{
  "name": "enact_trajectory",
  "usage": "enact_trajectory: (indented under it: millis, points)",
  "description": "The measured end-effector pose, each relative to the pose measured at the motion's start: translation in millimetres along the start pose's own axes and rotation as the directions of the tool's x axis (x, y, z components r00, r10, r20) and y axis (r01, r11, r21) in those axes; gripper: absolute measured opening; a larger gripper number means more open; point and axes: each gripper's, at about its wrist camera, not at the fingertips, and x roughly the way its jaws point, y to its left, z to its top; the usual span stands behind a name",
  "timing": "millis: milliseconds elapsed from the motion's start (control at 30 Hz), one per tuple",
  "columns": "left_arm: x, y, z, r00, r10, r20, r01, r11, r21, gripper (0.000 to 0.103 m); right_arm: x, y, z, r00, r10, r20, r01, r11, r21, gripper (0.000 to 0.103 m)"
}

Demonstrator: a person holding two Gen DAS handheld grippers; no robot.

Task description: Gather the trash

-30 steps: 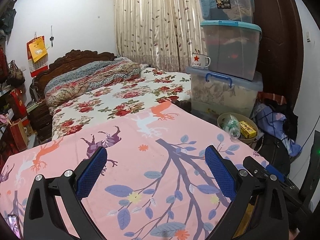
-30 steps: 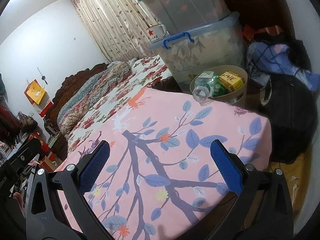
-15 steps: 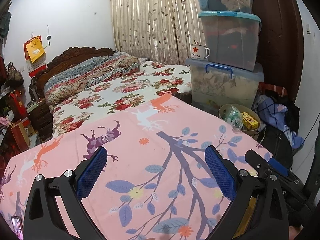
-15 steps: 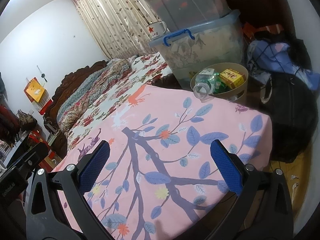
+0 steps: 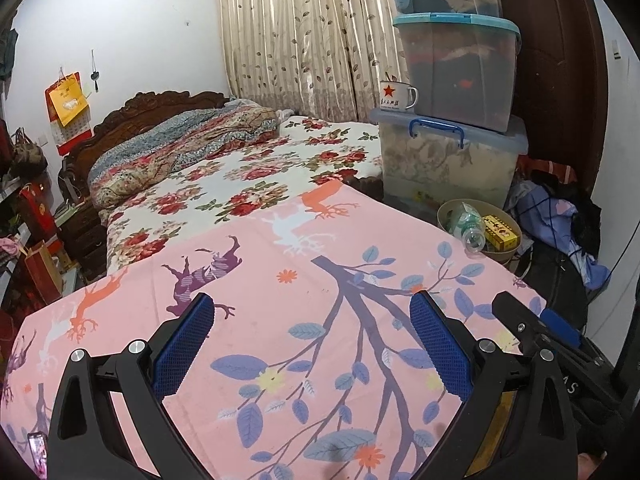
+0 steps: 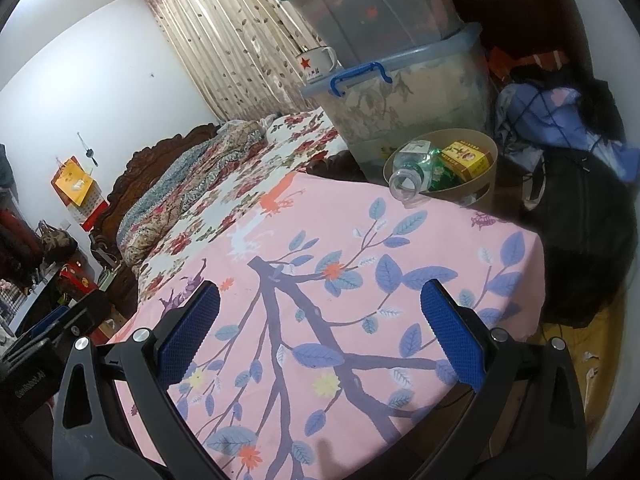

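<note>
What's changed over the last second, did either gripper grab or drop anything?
Nothing was grabbed or dropped. Both views drifted slightly: in the left view the bin sits a little lower and farther off, as if the left gripper pulled back and tilted up; the right gripper barely shifted. Both jaws stayed wide open and empty. The bottle and yellow box remain in the bin.

A white-walled bedroom: carved wooden bed (image 5: 168, 104), leaf-patterned curtains (image 5: 304, 36), stacked plastic storage bins (image 5: 456, 80), dark wardrobe (image 5: 556, 80).

The pink sheet (image 5: 304, 320) is matt printed cloth. The bottle (image 6: 408, 172) is clear glossy plastic. The gripper pads (image 5: 440, 344) look blue, rough-textured.
</note>
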Motion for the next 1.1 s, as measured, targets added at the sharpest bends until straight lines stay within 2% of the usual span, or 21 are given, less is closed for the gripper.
enact_trajectory:
  millis: [167,1100]
  points:
    - [0.1,-0.3,-1.1,1.000,0.021,-0.009,-0.021,1.000,0.007,0.094,-3.0,0.6,-1.3,1.000,0.001,0.005,-0.001,1.000,0.006,0.099]
    - [-1.3,-2.2,-6.9,0.999,0.018,-0.038,-0.018,1.000,0.012,0.094,-5.3,0.5,-4.5,1.000,0.004,0.000,-0.004,1.000,0.012,0.099]
